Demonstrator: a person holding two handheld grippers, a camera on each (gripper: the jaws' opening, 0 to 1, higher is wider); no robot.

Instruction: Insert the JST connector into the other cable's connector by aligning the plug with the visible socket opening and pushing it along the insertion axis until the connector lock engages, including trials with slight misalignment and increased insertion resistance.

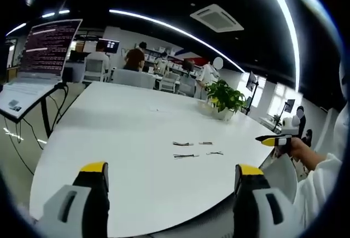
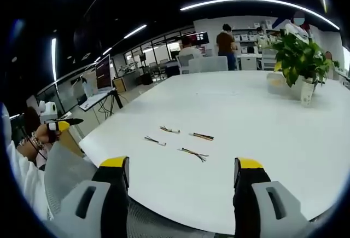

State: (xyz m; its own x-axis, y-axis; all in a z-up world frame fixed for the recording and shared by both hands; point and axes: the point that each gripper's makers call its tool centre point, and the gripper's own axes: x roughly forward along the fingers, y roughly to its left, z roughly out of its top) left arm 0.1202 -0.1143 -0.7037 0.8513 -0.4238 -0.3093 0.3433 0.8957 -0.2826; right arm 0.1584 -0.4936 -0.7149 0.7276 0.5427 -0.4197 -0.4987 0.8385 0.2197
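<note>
Four short JST cables lie loose near the middle of the white surface, among them one with a striped lead and another splayed at its end, all well apart from both claws. The left claw and the right claw hang at the surface's near edge with jaws spread wide and empty, probably so the person can first choose a plug and a socket. A potted plant stands well clear behind.
</note>
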